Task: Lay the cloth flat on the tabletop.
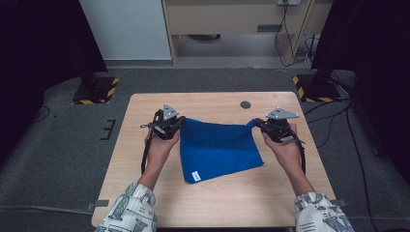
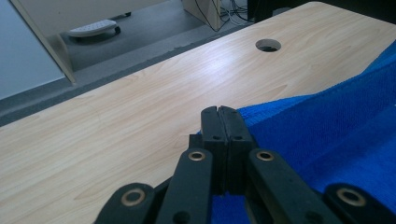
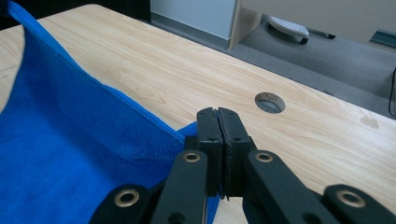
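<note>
A blue cloth (image 1: 217, 147) with a small white label (image 1: 195, 177) lies on the light wooden table (image 1: 145, 169). Its far edge is lifted and stretched between both grippers. My left gripper (image 1: 175, 123) is shut on the cloth's far left corner. My right gripper (image 1: 258, 124) is shut on its far right corner. In the left gripper view the jaws (image 2: 220, 112) are pressed together on the cloth (image 2: 336, 126), which spreads off to the right. In the right gripper view the shut jaws (image 3: 216, 114) pinch the cloth (image 3: 60, 149) that runs away to the left.
A round cable hole (image 1: 245, 104) sits in the table just beyond the cloth. Black stands with yellow striped bases (image 1: 96, 89) flank the table on the grey floor. Wooden furniture (image 1: 232, 19) and cables (image 1: 290, 43) lie further back.
</note>
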A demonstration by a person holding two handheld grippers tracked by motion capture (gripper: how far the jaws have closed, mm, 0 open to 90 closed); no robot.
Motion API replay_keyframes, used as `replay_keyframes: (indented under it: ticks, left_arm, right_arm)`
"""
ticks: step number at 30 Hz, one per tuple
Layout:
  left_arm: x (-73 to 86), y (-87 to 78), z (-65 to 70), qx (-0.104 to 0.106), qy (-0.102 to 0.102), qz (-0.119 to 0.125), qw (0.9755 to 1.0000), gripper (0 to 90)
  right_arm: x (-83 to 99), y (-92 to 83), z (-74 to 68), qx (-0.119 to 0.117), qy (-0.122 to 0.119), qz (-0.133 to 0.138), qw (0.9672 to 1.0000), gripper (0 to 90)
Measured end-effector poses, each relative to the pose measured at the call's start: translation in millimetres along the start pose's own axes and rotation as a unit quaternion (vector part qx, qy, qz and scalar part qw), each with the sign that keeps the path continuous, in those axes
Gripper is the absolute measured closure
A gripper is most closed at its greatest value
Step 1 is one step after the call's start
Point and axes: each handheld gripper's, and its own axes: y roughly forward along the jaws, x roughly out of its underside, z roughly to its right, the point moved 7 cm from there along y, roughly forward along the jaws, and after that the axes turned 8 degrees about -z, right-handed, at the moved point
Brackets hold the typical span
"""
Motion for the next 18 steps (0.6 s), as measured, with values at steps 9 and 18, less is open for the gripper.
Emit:
replay_keyframes:
  ticks: [9,18]
  left_arm:
    - [-9.4,1.9,-4.1,-0.005,-0.001,-0.002,1.0,89.3]
    - [-20.3,10.3,-6.7,-0.013,0.0,-0.003,0.9999,89.3]
  right_arm:
    - [-3.4,7.7,6.5,0.003,0.014,0.002,0.9999,88.8]
    - [-3.2,4.7,6.7,0.007,0.013,0.0,0.9999,88.8]
